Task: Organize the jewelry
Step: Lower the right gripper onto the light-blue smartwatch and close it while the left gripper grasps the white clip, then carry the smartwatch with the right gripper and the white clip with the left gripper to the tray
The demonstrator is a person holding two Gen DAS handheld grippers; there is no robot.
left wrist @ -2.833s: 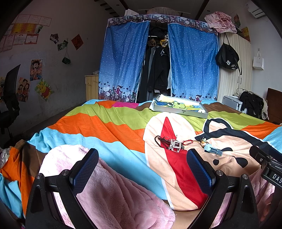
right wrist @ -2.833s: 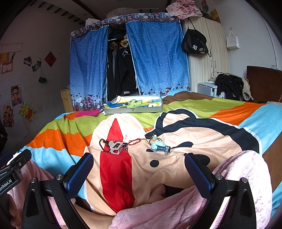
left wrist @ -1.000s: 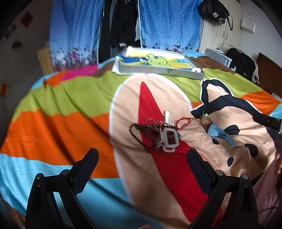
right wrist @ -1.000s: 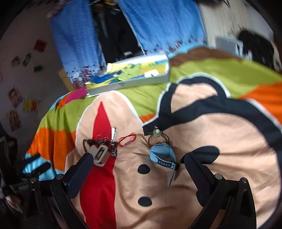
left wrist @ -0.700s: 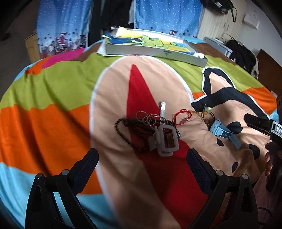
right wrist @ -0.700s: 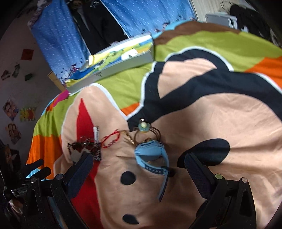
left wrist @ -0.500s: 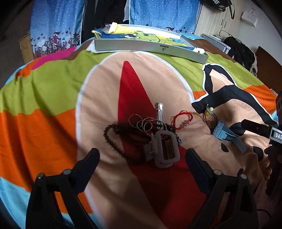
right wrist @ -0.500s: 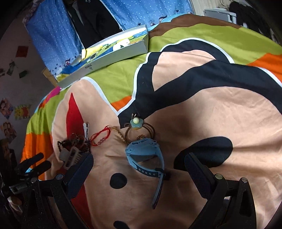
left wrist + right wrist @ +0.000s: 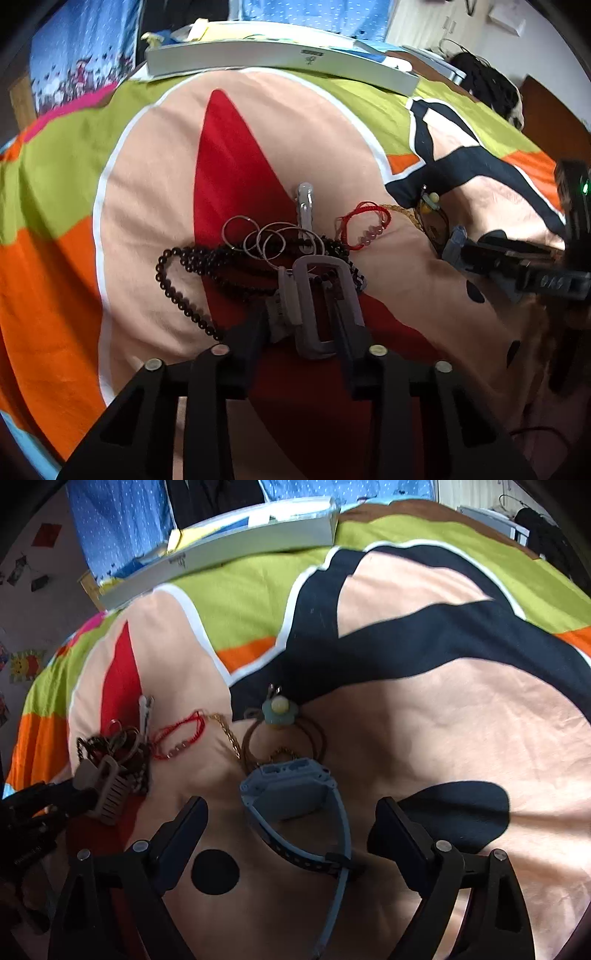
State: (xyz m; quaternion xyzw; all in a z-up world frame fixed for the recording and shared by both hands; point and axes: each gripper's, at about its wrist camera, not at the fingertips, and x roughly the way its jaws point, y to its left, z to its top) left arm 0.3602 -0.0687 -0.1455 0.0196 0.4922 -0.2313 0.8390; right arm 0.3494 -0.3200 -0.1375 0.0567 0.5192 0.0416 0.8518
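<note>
A grey hair claw clip [image 9: 314, 306] lies on the red patch of the bedspread, and my left gripper [image 9: 303, 321] is shut on its two sides. Against the clip lie a black bead necklace [image 9: 177, 280], several thin metal rings [image 9: 269, 240] and a silver hair pin [image 9: 304, 206]. A red string bracelet [image 9: 364, 225] sits just to the right. My right gripper [image 9: 291, 823] stands open with its fingers either side of a blue watch [image 9: 291, 794]. Beyond the watch lie a brown hair tie with a flower [image 9: 279, 710] and a gold chain [image 9: 229, 734].
A long white box [image 9: 280, 55] with colourful contents lies across the far side of the bed. The striped cartoon bedspread [image 9: 443, 701] is bare to the right of the watch. In the right wrist view the left gripper [image 9: 55, 805] reaches in at the left edge.
Both grippers have come down and forward to the jewelry. The left one has gone from wide open to shut on the grey clip; the right one now straddles the blue watch.
</note>
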